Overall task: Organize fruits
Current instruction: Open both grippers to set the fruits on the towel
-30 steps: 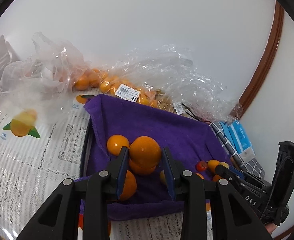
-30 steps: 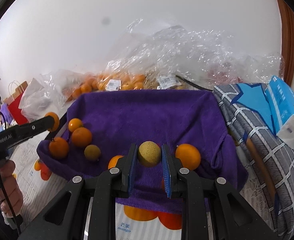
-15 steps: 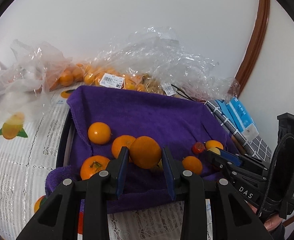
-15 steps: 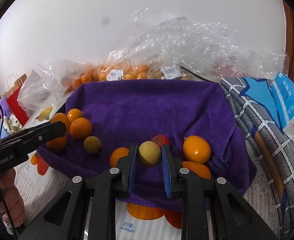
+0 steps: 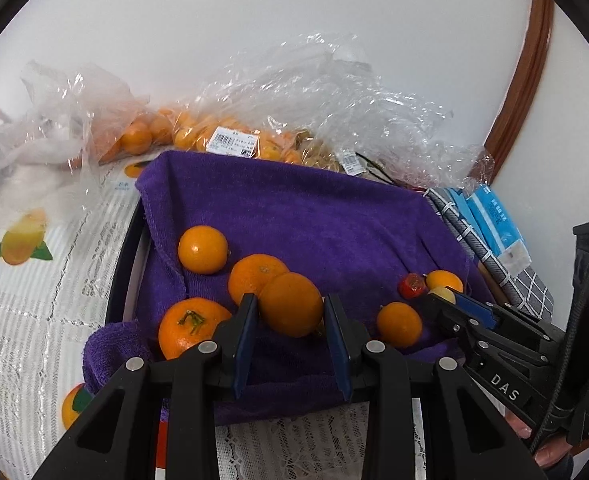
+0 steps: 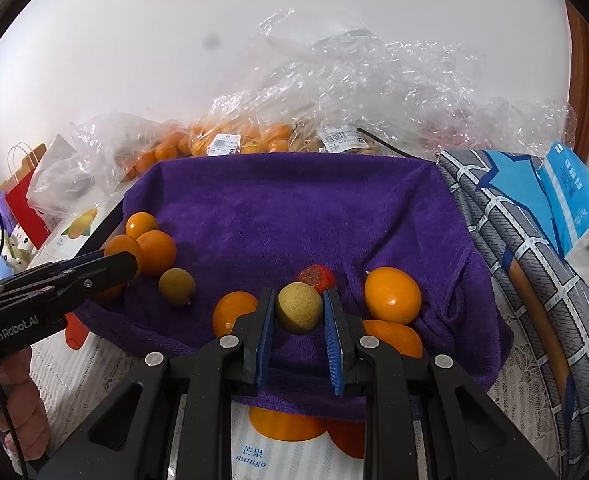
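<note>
A purple towel (image 5: 294, 216) lines a dark tray and carries several loose oranges, such as an orange (image 5: 202, 249) at its left. My left gripper (image 5: 290, 314) is shut on an orange (image 5: 290, 304) just above the towel's front left, beside two resting oranges. In the right wrist view the left gripper (image 6: 124, 266) shows at the left edge of the purple towel (image 6: 294, 208). My right gripper (image 6: 298, 300) is shut on a small yellow-green fruit (image 6: 298, 308) over the towel's front middle. A small red fruit (image 6: 315, 274) lies just behind it.
Clear plastic bags of oranges (image 5: 230, 140) lie against the wall behind the tray. A grey checked cloth (image 6: 534, 280) and a blue tissue pack (image 6: 574, 200) sit on the right. A brownish-green fruit (image 6: 176, 286) rests front left. A red paper bag (image 6: 24, 204) stands far left.
My left gripper has carried its orange down and toward the cluster of oranges at the towel's front left. The right gripper and its fruit have hardly moved.
</note>
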`<action>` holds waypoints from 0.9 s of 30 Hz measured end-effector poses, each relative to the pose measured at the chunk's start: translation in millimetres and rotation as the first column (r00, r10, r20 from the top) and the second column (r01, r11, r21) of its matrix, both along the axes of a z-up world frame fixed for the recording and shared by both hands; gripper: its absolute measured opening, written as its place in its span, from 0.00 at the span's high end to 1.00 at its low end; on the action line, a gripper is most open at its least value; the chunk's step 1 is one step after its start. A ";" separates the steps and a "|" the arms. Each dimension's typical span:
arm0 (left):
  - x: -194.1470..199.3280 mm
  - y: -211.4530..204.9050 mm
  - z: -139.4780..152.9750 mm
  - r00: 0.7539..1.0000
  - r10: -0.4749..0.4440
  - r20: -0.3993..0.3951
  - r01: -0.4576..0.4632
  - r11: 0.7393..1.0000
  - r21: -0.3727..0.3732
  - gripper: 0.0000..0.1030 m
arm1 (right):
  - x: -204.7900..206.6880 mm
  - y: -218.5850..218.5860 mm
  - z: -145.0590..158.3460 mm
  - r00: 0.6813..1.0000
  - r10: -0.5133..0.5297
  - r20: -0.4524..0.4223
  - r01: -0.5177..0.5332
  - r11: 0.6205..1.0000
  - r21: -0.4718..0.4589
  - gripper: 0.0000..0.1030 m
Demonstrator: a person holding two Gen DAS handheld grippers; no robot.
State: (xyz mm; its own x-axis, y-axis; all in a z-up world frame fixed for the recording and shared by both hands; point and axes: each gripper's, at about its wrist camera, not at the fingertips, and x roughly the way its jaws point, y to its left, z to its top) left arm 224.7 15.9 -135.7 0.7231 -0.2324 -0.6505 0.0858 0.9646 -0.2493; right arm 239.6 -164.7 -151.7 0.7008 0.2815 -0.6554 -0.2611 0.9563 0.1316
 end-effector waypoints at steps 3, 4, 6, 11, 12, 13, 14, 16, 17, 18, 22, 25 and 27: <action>0.0 -1.1 0.2 1.000 0.000 0.003 0.000 1.000 0.011 0.69 | -0.6 1.2 -0.6 1.000 0.002 0.001 -0.002 1.000 -0.006 0.77; 0.2 -1.5 0.0 1.000 -0.001 0.002 0.001 1.000 0.013 0.69 | -0.5 1.5 -0.8 1.000 0.002 0.002 -0.001 1.000 -0.006 0.77; 0.0 -1.5 -0.1 1.000 0.002 0.004 -0.002 1.000 0.014 0.69 | -0.4 1.6 -0.9 1.000 0.001 0.002 -0.001 1.000 -0.007 0.77; 0.4 -1.7 -0.6 1.000 0.003 0.004 -0.003 1.000 0.015 0.69 | 0.0 1.8 -1.3 1.000 0.000 0.003 0.000 1.000 -0.009 0.77; 0.2 -1.4 -0.3 1.000 0.003 0.005 -0.003 1.000 0.016 0.69 | 0.0 1.7 -1.3 1.000 0.000 0.003 0.000 1.000 -0.009 0.77; 0.2 -1.5 -0.3 1.000 0.004 0.006 -0.004 1.000 0.019 0.69 | 0.0 1.8 -1.2 1.000 0.001 0.002 -0.001 1.000 -0.009 0.77; 0.3 -1.9 -0.2 1.000 0.004 0.006 -0.004 1.000 0.023 0.69 | 0.0 1.8 -1.2 1.000 0.001 0.002 -0.001 1.000 -0.009 0.77; 0.6 -3.3 -0.6 1.000 0.004 0.008 -0.004 0.999 0.031 0.69 | -0.3 1.6 -1.2 1.000 -0.001 0.004 0.001 1.000 -0.009 0.77; 0.6 -3.7 -0.9 1.000 0.004 0.008 -0.004 0.999 0.035 0.69 | -0.2 1.4 -1.0 1.000 -0.002 0.004 0.002 1.000 -0.009 0.76; 0.7 -4.0 -1.0 1.000 0.004 0.009 -0.004 0.999 0.037 0.69 | -0.2 0.9 -0.9 1.000 -0.003 0.004 0.003 1.000 -0.007 0.75; 0.8 -3.1 -0.8 1.000 0.008 0.011 -0.008 0.999 0.038 0.69 | -1.2 -0.8 1.1 1.000 -0.006 0.012 0.006 1.000 0.002 0.64; -0.1 0.2 2.0 0.999 0.024 0.022 -0.025 0.999 0.029 0.59 | -4.7 -2.3 3.0 0.999 -0.017 0.029 0.017 1.000 0.006 0.57; -2.3 3.5 6.5 0.999 0.031 0.041 -0.031 0.999 0.012 0.50 | -7.2 -2.9 4.7 0.999 -0.018 0.039 0.018 1.000 0.009 0.51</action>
State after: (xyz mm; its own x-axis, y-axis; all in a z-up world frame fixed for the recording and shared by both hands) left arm 222.4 19.4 -129.2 0.7557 -0.2016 -0.6231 0.0658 0.9700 -0.2341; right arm 232.4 -167.5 -147.0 0.7310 0.2742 -0.6249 -0.2489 0.9598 0.1300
